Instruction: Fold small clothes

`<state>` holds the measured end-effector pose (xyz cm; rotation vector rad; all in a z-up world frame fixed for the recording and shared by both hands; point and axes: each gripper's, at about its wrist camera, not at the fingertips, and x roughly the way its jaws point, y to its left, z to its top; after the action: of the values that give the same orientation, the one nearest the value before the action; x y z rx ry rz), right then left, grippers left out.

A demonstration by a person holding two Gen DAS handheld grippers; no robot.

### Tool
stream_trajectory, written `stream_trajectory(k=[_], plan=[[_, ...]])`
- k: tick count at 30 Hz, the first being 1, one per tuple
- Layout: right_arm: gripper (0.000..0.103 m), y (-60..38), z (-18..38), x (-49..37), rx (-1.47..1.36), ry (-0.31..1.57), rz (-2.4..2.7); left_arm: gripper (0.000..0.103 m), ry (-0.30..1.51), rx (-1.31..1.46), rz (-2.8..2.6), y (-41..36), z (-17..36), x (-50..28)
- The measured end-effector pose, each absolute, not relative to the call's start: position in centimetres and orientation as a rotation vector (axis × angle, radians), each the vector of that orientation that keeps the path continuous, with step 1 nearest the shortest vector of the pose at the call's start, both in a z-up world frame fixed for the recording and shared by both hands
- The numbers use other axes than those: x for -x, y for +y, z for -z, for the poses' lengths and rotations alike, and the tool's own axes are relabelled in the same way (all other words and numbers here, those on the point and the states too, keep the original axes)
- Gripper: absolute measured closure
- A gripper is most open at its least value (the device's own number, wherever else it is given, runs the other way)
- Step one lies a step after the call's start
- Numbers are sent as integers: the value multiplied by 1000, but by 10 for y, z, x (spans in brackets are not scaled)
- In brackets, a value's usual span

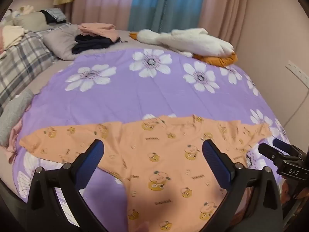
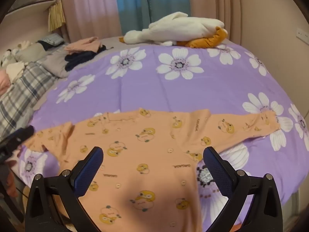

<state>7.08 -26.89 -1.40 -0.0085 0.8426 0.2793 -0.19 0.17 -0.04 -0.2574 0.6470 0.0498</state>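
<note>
A small orange long-sleeved top with yellow duck prints (image 1: 164, 154) lies spread flat on the purple flowered bedspread (image 1: 135, 96), sleeves out to both sides. My left gripper (image 1: 152, 147) is open and empty, hovering over the top's body. The right gripper's tips (image 1: 270, 150) show at the right edge, near the right sleeve. In the right wrist view the same top (image 2: 144, 154) lies below my right gripper (image 2: 153, 154), which is open and empty above the body. The left gripper (image 2: 17, 137) shows blurred at the left edge by the left sleeve. The bedspread (image 2: 173, 92) stretches behind.
A white plush goose (image 1: 185, 38) lies at the far side of the bed, also in the right wrist view (image 2: 179, 31). Pink and dark folded clothes (image 1: 94, 36) and a plaid blanket (image 1: 21, 61) sit at the left. A grey garment (image 1: 13, 114) lies at the bedspread's left edge. Curtains (image 1: 146, 3) hang behind.
</note>
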Motion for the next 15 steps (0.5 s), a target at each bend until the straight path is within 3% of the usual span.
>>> stream_trajectory(k=[3, 7, 15], plan=[[1, -263, 17, -77, -2, 866, -284, 2, 690, 262, -16, -4, -4, 2], [1, -254, 10, -60, 22, 755, -289, 2, 777, 247, 11, -17, 2, -11], [1, -250, 7, -56, -7, 782, -316, 2, 771, 217, 9, -21, 14, -8]])
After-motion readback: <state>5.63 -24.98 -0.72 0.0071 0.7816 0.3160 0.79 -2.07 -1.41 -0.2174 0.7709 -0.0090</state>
